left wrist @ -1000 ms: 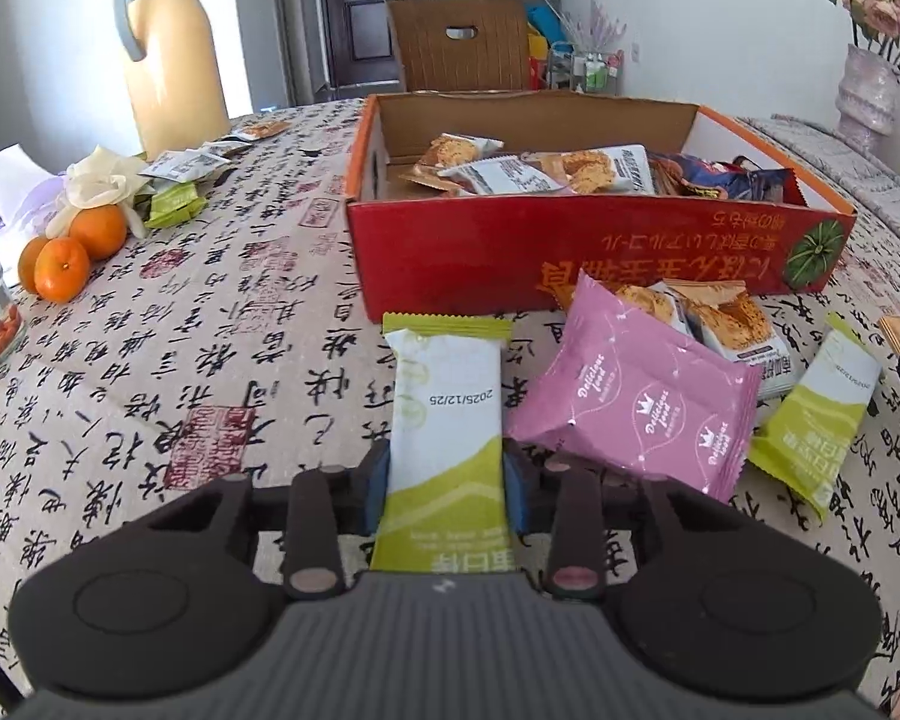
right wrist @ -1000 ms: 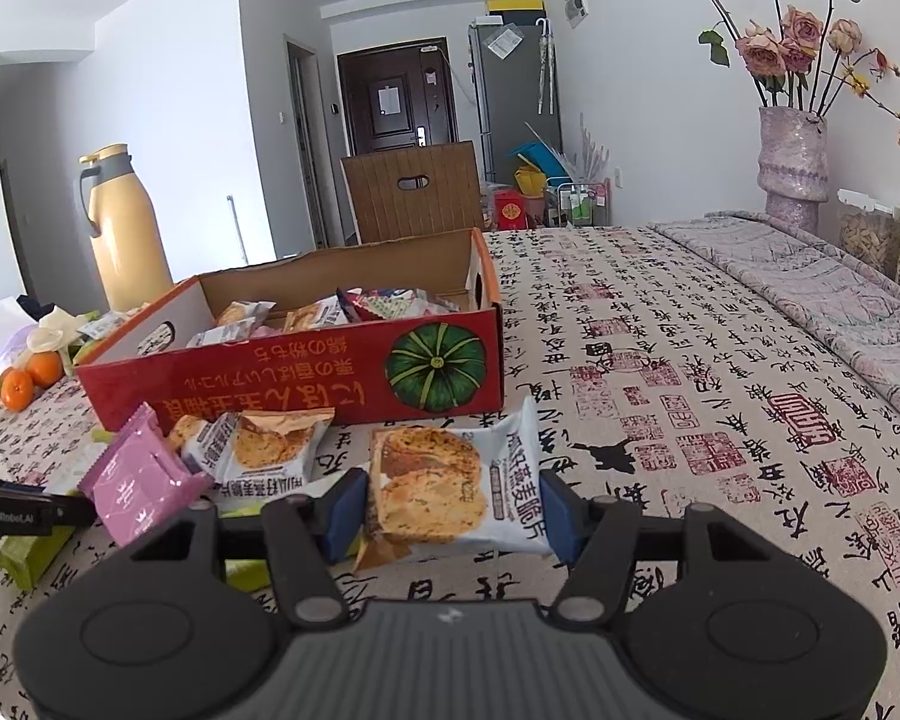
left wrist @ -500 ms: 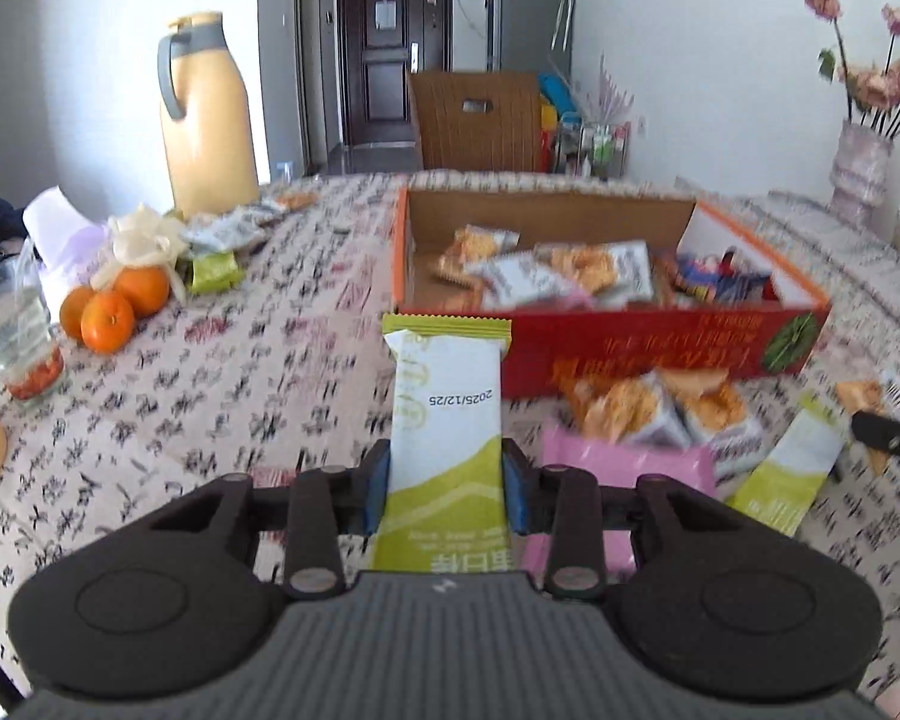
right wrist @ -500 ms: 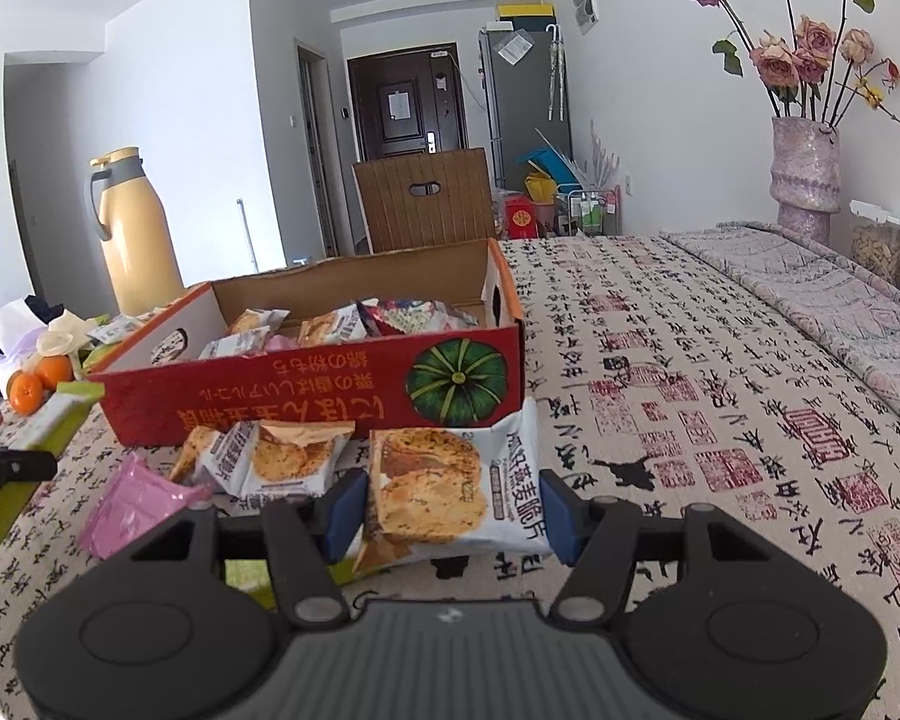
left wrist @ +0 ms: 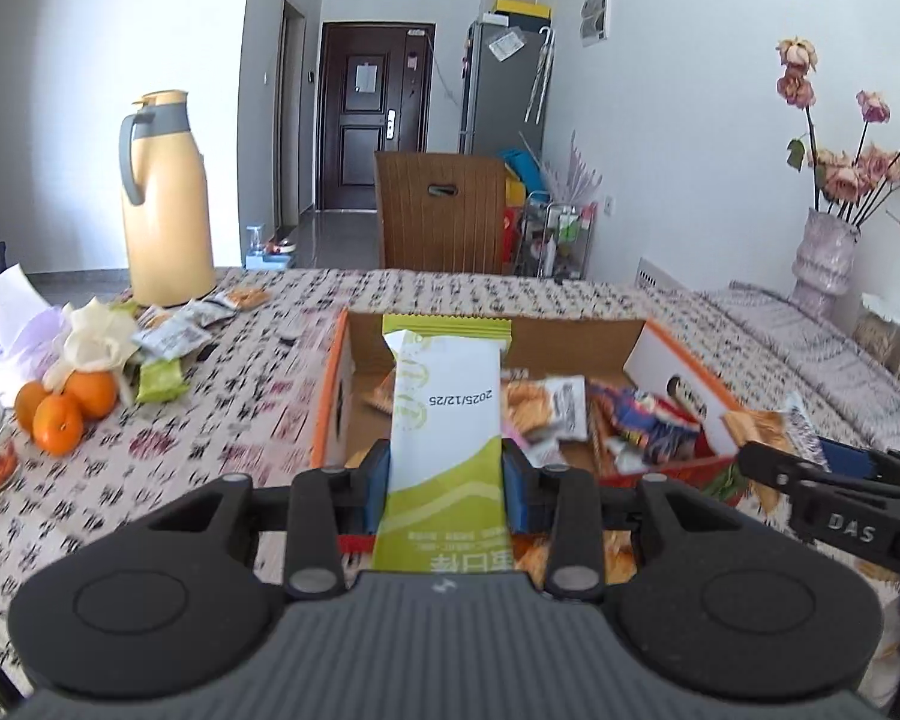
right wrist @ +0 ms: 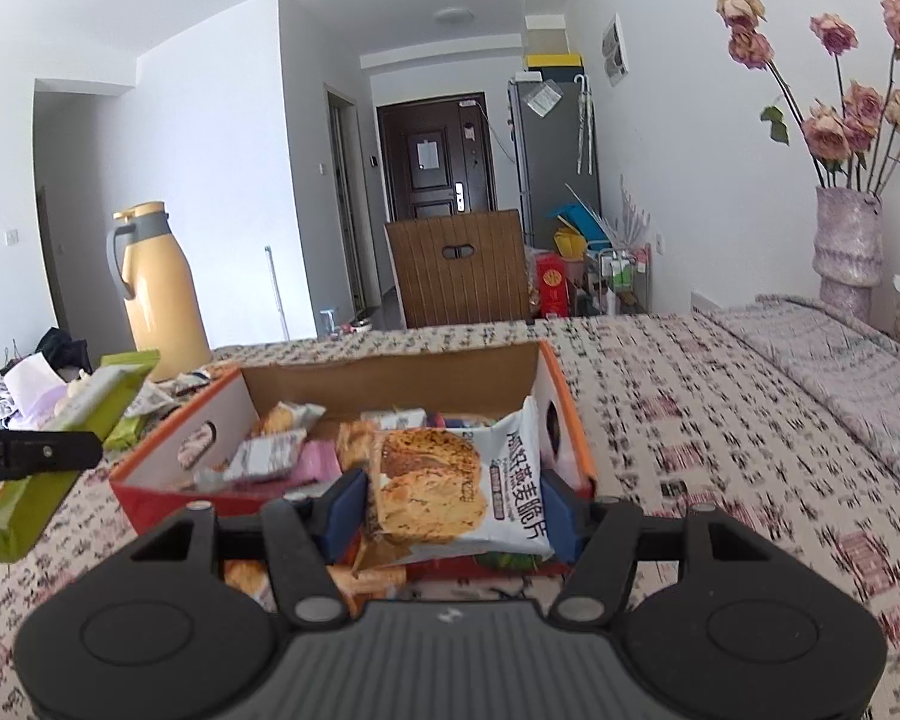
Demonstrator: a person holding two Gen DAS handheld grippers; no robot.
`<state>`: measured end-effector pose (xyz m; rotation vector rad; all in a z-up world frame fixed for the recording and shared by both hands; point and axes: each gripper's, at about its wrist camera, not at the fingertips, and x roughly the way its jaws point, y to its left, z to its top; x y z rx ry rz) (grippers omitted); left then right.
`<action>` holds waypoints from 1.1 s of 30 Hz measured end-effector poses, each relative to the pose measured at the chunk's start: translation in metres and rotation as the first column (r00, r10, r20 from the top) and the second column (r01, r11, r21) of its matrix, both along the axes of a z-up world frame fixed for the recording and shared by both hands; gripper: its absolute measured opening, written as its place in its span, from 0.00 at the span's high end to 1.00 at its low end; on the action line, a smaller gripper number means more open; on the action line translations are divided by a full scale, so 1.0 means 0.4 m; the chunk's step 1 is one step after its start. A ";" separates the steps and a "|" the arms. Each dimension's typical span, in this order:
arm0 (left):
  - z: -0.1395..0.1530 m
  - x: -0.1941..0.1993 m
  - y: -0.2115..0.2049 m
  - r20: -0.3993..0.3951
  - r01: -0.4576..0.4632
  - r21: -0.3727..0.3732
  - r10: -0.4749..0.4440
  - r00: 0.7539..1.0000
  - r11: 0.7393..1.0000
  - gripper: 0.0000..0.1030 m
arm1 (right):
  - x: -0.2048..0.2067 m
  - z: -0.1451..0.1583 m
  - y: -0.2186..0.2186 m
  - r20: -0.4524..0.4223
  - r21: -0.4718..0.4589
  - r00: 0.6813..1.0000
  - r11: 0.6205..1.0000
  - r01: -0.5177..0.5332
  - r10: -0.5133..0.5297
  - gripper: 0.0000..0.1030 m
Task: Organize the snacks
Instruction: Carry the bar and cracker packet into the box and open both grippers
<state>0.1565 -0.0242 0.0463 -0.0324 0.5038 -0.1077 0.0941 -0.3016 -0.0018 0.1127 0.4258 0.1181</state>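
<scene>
Left gripper, jaws narrowly parted, clamped on green-and-white snack bar. Right gripper, jaws about half apart, pinching crisp packet. Both raised before red box of snacks, 12 o'clock; thermos, 10 o'clock.

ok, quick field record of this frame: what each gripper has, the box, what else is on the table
left gripper: shut on a green and white snack bar, held up in front of the box
right gripper: shut on a white cracker packet, held up at the box's near wall
box: red and orange cardboard, open top, several snack packets inside
table: patterned cloth
other items: yellow thermos jug, oranges, vase of flowers
</scene>
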 end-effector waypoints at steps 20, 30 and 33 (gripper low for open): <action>-0.025 0.223 -0.046 0.030 -0.070 -0.004 0.071 0.997 0.998 0.63 | 0.261 -0.008 0.090 -0.007 -0.032 1.000 0.999 -0.020 0.019 0.41; -0.116 0.286 -0.048 0.007 -0.062 -0.001 0.062 0.998 0.998 0.63 | 0.286 -0.064 0.078 -0.026 -0.034 0.999 0.999 -0.019 0.018 0.40; -0.120 0.284 -0.042 0.013 -0.058 -0.015 0.058 0.998 0.998 0.63 | 0.284 -0.074 0.079 -0.030 -0.036 0.999 0.999 -0.023 0.021 0.37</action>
